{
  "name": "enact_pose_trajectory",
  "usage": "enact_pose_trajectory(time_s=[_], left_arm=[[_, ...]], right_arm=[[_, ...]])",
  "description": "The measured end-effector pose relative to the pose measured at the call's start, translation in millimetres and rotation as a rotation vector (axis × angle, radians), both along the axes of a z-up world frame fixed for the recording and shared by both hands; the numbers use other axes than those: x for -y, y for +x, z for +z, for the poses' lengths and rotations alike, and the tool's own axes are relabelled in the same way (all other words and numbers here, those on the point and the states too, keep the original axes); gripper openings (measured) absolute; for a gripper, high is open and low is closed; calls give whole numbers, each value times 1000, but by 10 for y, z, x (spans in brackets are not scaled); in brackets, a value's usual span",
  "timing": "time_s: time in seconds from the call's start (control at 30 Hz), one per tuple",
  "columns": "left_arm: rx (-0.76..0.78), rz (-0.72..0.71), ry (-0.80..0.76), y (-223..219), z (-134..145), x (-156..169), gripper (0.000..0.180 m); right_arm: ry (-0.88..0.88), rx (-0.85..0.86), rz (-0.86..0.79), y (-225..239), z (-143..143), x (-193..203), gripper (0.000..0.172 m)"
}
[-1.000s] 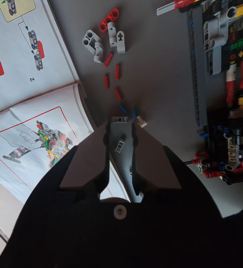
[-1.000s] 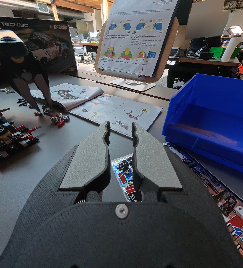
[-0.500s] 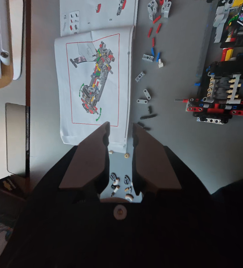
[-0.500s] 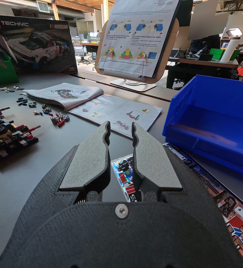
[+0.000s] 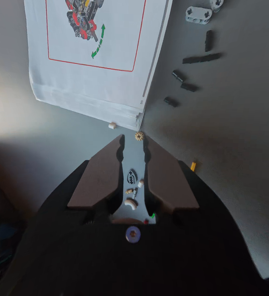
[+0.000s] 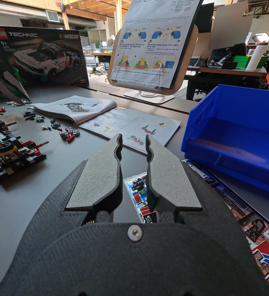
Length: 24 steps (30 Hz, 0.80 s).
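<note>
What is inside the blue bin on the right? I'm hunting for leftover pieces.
The blue bin shows only a bare blue floor and back wall; no pieces are visible. Its front lip hides the nearest strip of floor, so that part cannot be checked.

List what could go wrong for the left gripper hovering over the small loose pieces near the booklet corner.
1. The small tan toothed gear lies just off the open left gripper, beside its right fingertip; a closing finger could flick it under the white open instruction booklet.
2. The black oval piece, white curved piece and tiny tan pin lie crowded below the jaws, so a descent might scatter them across the grey table.
</note>
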<state>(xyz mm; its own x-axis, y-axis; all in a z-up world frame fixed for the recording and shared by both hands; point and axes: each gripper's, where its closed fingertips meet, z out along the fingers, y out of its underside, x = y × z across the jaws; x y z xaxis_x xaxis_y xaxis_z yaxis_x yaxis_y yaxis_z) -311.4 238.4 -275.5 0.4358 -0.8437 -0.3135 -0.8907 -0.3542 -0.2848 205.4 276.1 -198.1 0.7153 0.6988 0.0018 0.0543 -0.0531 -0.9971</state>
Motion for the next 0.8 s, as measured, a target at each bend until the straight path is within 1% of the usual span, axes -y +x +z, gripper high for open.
enact_pose_trajectory(time_s=[0.1, 0.17, 0.2, 0.23, 0.37, 0.4, 0.43, 0.47, 0.5, 0.57, 0.63, 0.7, 0.8], left_arm=[[101, -13, 13, 67, -74, 12, 18], [97, -2, -29, 20, -162, 32, 12], [117, -1, -38, 22, -165, 30, 7], [123, 4, -46, -1, -165, 29, 7], [56, 58, -85, -327, -163, 61, 7], [46, 77, -94, -412, -154, 66, 9], [53, 98, -91, -460, -130, 49, 19], [81, 110, -89, -456, -93, 26, 25], [120, 108, -83, -411, -42, -2, 26], [192, 88, -29, -287, 94, -115, 23], [232, 84, 13, -187, 187, -244, 20], [240, 68, -4, -87, 169, -311, 20], [190, 36, -65, -32, 12, -356, 23]], right_arm=[[-1, 0, 3, -5, 0, 2, 26], [0, 0, 3, -5, 0, 2, 25], [0, 0, 3, -6, -1, 3, 25], [0, -1, 4, -7, -1, 4, 25], [0, -5, 10, -14, 3, 11, 25], [-1, -5, 11, -16, 3, 12, 25], [-2, -4, 13, -19, 1, 12, 25], [-3, -3, 14, -21, -1, 13, 25], [-3, -2, 17, -26, -2, 15, 25], [-4, 0, 22, -35, -5, 19, 25], [-3, 2, 22, -38, -5, 21, 24], [-1, 1, 22, -37, -2, 24, 24], [-2, -4, 25, -38, 1, 27, 24]])
